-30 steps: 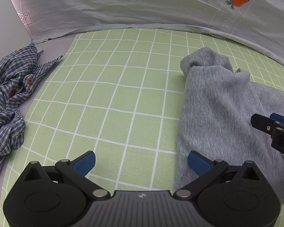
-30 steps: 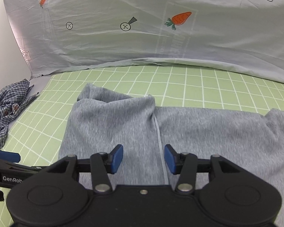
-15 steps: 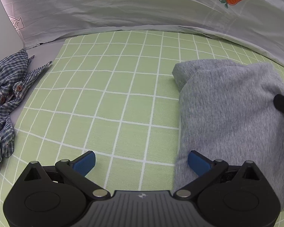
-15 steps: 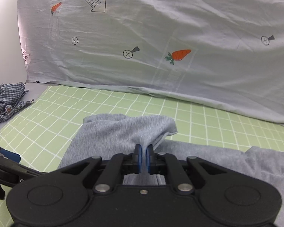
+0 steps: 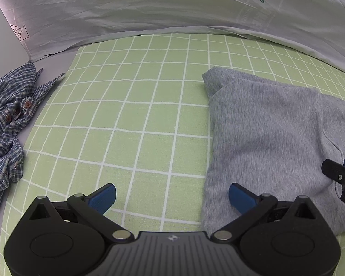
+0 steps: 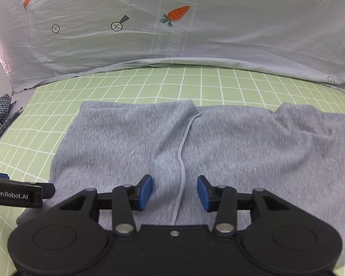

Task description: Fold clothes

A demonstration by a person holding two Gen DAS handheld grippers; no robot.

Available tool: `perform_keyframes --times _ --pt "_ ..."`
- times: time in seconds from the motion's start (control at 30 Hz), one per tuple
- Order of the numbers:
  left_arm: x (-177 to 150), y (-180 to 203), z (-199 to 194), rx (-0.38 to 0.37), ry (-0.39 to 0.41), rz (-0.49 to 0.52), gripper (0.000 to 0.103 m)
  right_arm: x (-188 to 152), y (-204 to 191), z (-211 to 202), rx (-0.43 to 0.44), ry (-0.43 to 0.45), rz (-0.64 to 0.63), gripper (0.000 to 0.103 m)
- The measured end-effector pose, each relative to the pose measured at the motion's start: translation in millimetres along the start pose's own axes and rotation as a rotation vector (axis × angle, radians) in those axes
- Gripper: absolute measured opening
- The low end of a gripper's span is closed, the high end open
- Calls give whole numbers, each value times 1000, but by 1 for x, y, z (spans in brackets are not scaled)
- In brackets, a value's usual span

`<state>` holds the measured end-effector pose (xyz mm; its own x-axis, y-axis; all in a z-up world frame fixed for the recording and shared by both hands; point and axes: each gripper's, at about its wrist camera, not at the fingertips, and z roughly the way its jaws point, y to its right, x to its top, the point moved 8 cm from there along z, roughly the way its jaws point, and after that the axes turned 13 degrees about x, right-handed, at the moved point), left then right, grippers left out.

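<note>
Two garments lie on the pale green cloth with a white grid [image 5: 135, 119] that covers the work surface. The soft grey fleece garment [image 6: 230, 151] is spread across the right and middle of it, with one flap folded over so that its edge runs down the middle as a raised seam line [image 6: 181, 158]. The crumpled blue-and-white checked shirt with small reddish buttons [image 5: 9, 124] sits well apart, off the left edge of the green cloth on the bare grey surface.

The right gripper [image 6: 174, 192] hangs low over the grey garment, its blue pads [image 6: 146, 192] parted about halfway. Its jaws have just been opening, and the seam line passes between them without either pad pressing on it; the fabric lies flat below. In the left wrist view the tip of this gripper shows at the right edge, over the grey fleece.

The left gripper [image 5: 171, 197] stands wide open and holds nothing. Its left blue pad [image 5: 103, 197] is over bare green cloth, while the other is over the left border of the grey garment; whether it touches the fabric I cannot tell.

Behind everything hangs a wrinkled pale grey sheet printed with orange carrots and arrow signs [image 6: 172, 34], meeting the far edge of the green cloth.
</note>
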<state>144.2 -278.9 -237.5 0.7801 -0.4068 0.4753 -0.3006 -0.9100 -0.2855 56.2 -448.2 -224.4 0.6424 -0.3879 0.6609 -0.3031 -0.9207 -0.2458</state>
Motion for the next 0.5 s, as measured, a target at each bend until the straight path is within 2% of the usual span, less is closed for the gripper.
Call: perform_keyframes --times 0.13,0.2,0.27,0.5 --pt "-18 0 -7 8 1 35 103 -14 -5 -5 30 -30 39 42" --pt "-24 -1 -8 11 -4 33 103 -20 -11 -7 57 -45 22 21" --pt "-27 -2 -10 16 -2 33 103 -24 -16 -9 77 -60 2 8" --pt "-29 -8 -25 52 27 36 103 -18 -5 -31 32 -22 16 8"
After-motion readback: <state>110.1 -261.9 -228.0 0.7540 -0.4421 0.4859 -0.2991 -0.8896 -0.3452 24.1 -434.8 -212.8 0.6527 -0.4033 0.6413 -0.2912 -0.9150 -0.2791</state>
